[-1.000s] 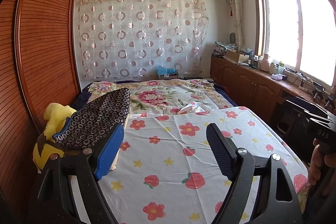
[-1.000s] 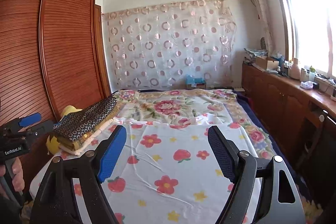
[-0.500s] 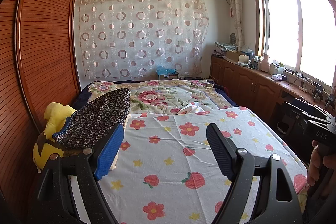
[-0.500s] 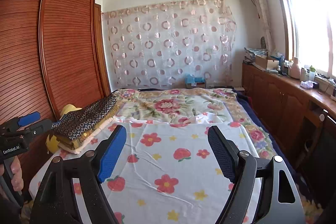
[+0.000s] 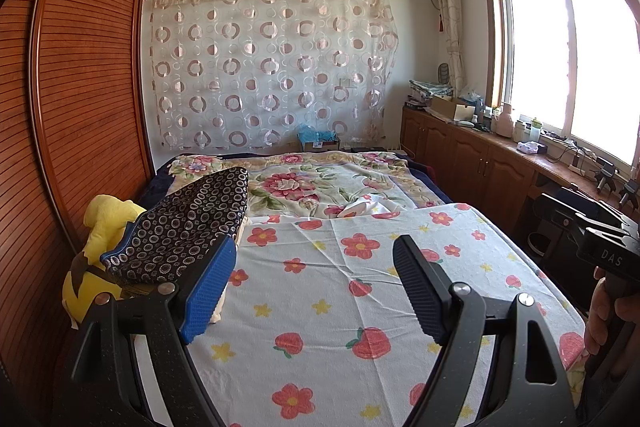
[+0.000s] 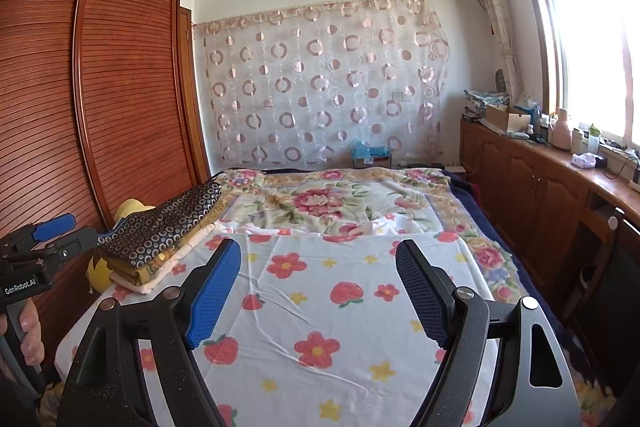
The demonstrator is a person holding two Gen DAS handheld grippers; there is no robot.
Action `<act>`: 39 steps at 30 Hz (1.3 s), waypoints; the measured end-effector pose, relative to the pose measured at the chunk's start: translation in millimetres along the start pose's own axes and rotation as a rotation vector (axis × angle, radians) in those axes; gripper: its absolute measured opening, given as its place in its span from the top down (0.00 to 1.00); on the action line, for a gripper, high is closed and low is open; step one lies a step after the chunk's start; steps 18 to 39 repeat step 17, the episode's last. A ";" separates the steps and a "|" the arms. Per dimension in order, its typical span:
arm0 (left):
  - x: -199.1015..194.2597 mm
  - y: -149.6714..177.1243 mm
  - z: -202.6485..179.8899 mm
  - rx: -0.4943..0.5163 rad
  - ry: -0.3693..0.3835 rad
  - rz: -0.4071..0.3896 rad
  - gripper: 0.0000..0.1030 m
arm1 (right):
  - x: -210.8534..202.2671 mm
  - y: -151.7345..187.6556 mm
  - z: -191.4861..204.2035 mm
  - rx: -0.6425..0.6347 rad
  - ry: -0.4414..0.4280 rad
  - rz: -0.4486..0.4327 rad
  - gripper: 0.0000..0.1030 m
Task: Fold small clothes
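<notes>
At the bottom of the left wrist view, the left hand-held gripper, black with one blue pad and one dark pad, has its jaws spread wide with nothing between them. The right hand-held gripper fills the bottom of its own view the same way, wide apart and holding nothing. Beneath both lies a white bed sheet printed with red flowers and strawberries, spread flat across the bed. At centre left, on the sheet's left edge, sits a folded stack of clothes topped by a dark fabric with small rings, beside a yellow plush toy. Farther back lies a floral blanket, then a sheer curtain with circles.
</notes>
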State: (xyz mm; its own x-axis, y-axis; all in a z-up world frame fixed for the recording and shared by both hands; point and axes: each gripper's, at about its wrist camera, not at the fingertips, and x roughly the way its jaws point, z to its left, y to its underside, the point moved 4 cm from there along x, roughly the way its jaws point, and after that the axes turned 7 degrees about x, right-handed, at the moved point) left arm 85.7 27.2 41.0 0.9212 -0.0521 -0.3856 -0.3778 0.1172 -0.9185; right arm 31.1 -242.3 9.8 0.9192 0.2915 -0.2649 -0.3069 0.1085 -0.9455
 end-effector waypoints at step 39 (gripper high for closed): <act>-0.5 0.1 -0.5 0.000 0.001 0.000 0.21 | 1.2 -0.9 -4.3 0.000 0.000 0.000 0.21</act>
